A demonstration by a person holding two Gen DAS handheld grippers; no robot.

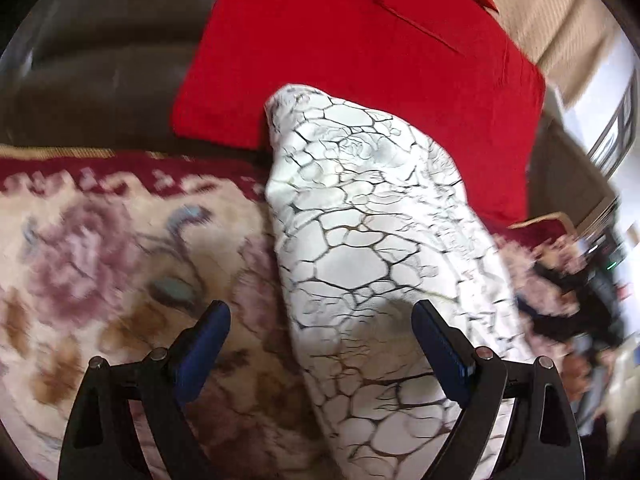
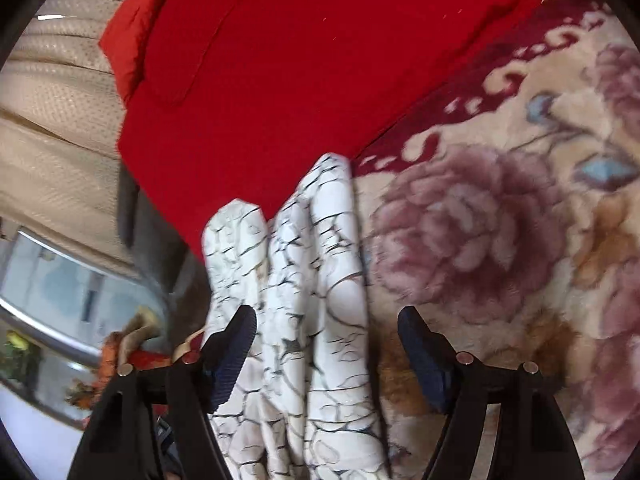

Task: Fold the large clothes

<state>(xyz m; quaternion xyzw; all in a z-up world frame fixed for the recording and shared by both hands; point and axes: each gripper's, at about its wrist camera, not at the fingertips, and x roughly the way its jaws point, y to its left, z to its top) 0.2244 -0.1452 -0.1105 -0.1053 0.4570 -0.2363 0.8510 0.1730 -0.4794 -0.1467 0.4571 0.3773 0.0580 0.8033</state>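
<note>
Both claws are standing wide and gripping nothing: the left claw [image 1: 322, 346] and the right claw [image 2: 326, 342] are each hovering over the white crackle-patterned garment [image 1: 360, 220], which is lying bunched on the floral blanket [image 1: 100, 248], its far end resting against a red cushion [image 1: 340, 48].

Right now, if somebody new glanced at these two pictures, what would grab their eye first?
Probably the bright red folded cloth lying at the far side, against a pale floral plush blanket with a dark red border. Next comes the white garment printed with black crackle lines, bunched into a long ridge across the blanket and ending at the red cloth's edge. It runs between the open jaws of both the left gripper and right gripper.
</note>
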